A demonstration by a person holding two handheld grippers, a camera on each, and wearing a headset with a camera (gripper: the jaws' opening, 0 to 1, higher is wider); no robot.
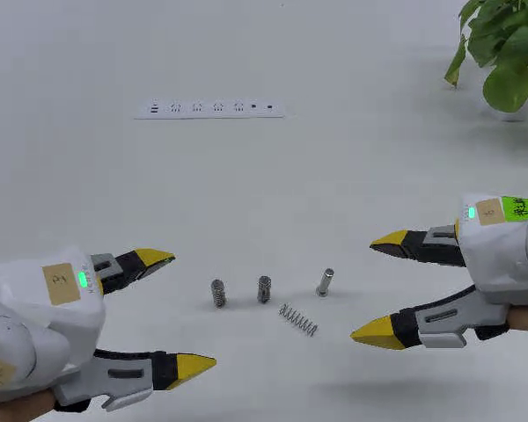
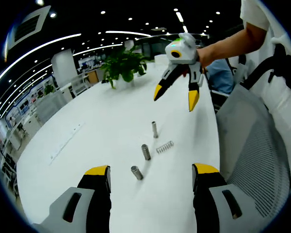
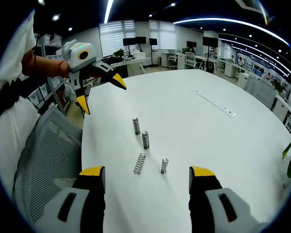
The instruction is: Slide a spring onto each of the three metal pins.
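jaws on the left gripper are hanging spread, empty. first sprung pin and second sprung pin are standing to its right. loose spring is lying flat near the bare pin, its long axis slanting toward the right gripper, also spread and empty, probably the nearer one. table is lying open all round.

Table, white, wide. Power strip, white, flat, well beyond the left claw. Potted plant, far beyond the right claw. Mesh chair, grey, at table edge. Ceiling light strips, spot lamps; windows with blinds.
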